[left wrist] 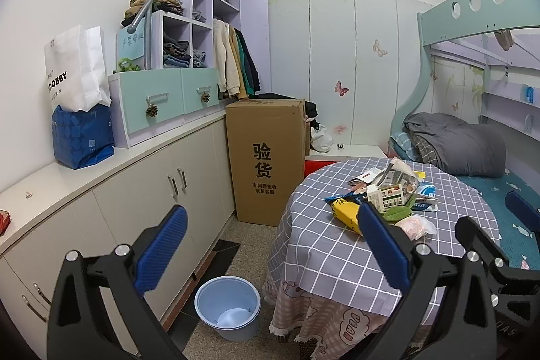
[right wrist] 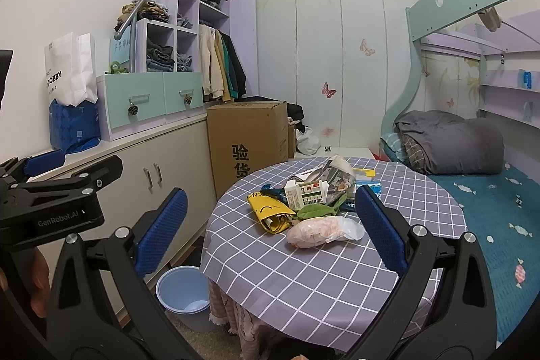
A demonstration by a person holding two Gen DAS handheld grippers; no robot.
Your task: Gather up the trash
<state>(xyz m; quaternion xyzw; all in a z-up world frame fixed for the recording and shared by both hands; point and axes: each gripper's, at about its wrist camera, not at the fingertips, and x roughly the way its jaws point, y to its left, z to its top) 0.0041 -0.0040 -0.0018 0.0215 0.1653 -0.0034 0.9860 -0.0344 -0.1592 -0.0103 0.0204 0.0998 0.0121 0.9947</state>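
- A loose heap of trash [right wrist: 310, 198] is seen near the middle of a round table [right wrist: 303, 272], which is covered by a grey cloth with a white grid.
- In the heap, a crumpled yellow wrapper [right wrist: 270, 213], a small white carton with green print [right wrist: 305, 193], a green leaf-shaped scrap [right wrist: 315, 211], torn printed paper [right wrist: 337, 171] and a clear plastic bag with pale pink contents [right wrist: 317, 231] are made out; the pieces overlap and touch one another.
- The pink bag lies nearest the camera, at the front edge of the heap.
- A round light-blue plastic bin [left wrist: 229, 306] stands on the speckled floor, just beside the table's left edge and in front of the beige cabinets [left wrist: 141, 208]; its inside appears almost bare.
- The left gripper [left wrist: 270, 252] is held with its jaws spread wide and nothing between the ribbed blue pads; it hangs over the gap between cabinets and table.
- The right gripper [right wrist: 270, 235] is likewise released, its pads apart on either side of the heap and short of it.
- A tall brown cardboard box [left wrist: 266, 161] with black characters stands behind the table, and a bunk bed with a folded grey quilt [right wrist: 452, 147] lies to the right.
- Nothing is seen between the grippers and the heap.
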